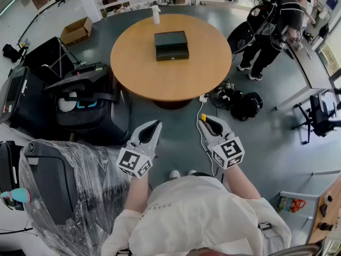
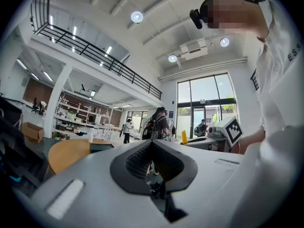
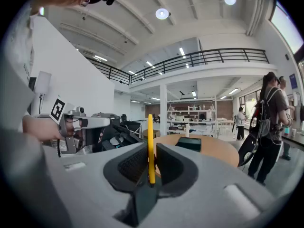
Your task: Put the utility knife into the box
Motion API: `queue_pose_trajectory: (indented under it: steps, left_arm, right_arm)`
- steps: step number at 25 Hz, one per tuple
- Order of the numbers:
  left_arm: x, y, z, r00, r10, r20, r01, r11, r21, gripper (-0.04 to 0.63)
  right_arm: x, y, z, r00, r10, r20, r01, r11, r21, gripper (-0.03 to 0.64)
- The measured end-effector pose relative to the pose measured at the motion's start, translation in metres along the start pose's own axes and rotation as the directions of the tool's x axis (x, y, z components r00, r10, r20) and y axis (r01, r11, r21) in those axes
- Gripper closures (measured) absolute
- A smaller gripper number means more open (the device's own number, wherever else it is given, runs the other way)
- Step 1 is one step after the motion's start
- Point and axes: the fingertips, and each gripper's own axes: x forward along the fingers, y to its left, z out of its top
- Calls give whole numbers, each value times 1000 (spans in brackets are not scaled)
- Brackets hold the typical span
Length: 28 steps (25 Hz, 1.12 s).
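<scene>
My right gripper (image 1: 206,122) is clamped on the yellow utility knife (image 3: 150,137), its long axis upright between the jaws. The dark box (image 1: 171,45) lies straight ahead on the round table (image 1: 133,73), well apart (my left gripper (image 1: 151,129), closed and empty, is no nearer).

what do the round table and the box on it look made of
Round table: likely wood or wood-look laminate, going by its smooth, even tan top with a soft sheen. Box: probably rigid card or plastic, matte and dark with crisp edges; the pictures leave it open.
</scene>
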Motion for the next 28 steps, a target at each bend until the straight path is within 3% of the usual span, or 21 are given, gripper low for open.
queue_pose_trajectory:
  steps: [13, 24, 28]
  left_arm:
    - [32, 53, -32, 999, 11, -31, -13, 999, -52, 580]
    - [159, 154, -23, 996, 76, -45, -78, 997, -28, 580]
    - [205, 181, -14, 994, 101, -36, -101, 995, -18, 580]
  right_arm:
    - [59, -28, -16, 1000, 6, -9, -5, 999, 47, 574]
    - [181, -143, 2, 996, 80, -27, -78, 994, 78, 574]
    - [214, -189, 20, 995, 96, -16, -95, 994, 44, 574]
